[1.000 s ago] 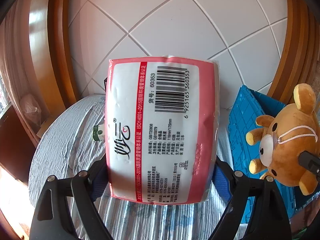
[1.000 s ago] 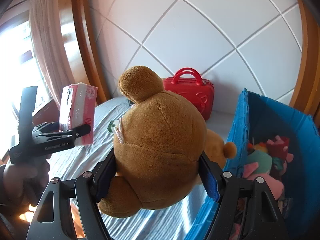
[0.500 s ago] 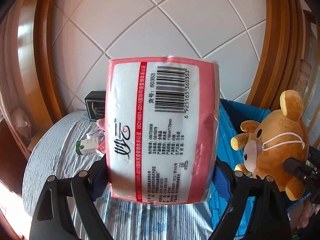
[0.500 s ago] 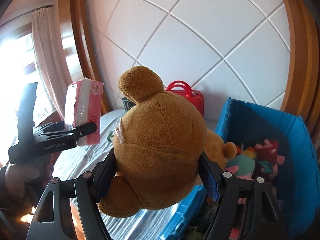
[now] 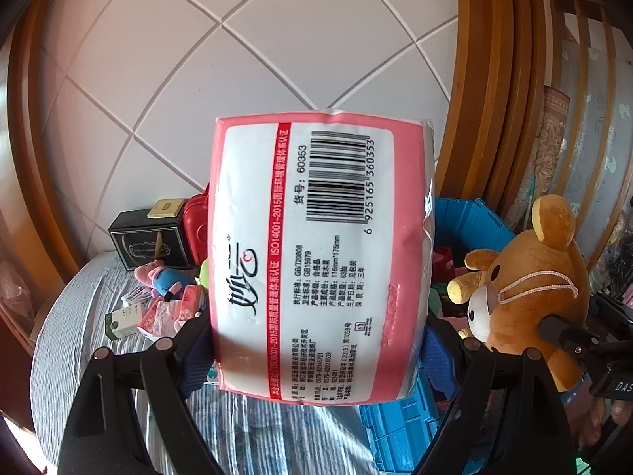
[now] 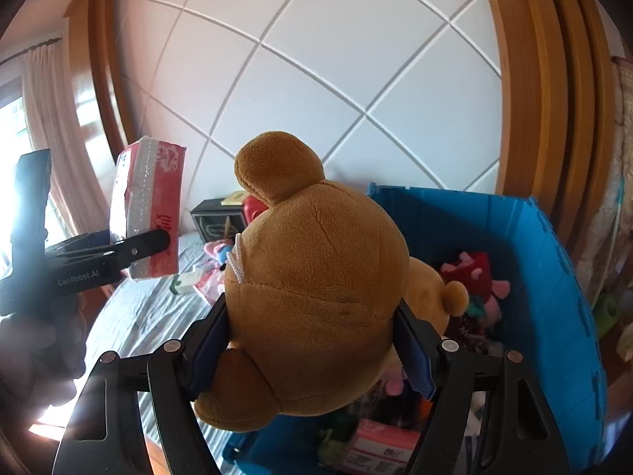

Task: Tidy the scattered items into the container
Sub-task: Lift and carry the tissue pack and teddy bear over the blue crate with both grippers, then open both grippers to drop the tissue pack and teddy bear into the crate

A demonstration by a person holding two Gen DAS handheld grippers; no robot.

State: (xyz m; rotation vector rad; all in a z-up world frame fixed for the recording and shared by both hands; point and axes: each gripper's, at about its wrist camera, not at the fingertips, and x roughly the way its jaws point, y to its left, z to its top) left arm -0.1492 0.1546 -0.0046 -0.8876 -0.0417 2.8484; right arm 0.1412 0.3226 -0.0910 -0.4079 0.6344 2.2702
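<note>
My left gripper (image 5: 316,356) is shut on a pink and white tissue pack (image 5: 320,253) and holds it in the air over the table, left of the blue crate (image 5: 467,221). The pack also shows in the right wrist view (image 6: 148,206). My right gripper (image 6: 312,352) is shut on a brown plush bear (image 6: 316,285) and holds it above the blue crate's (image 6: 554,277) near left corner. The bear also shows in the left wrist view (image 5: 530,289). The crate holds several plush toys and packets.
On the striped tablecloth (image 5: 79,316) lie a pink and blue pig plush (image 5: 162,277), small tissue packets (image 5: 174,312) and a small green and white box (image 5: 122,318). A black box (image 5: 152,239) and a red case (image 5: 196,221) stand at the tiled wall.
Both grippers have swung right toward the blue crate with their loads. The bear is now over the crate's corner, and the crate's inside shows more fully.
</note>
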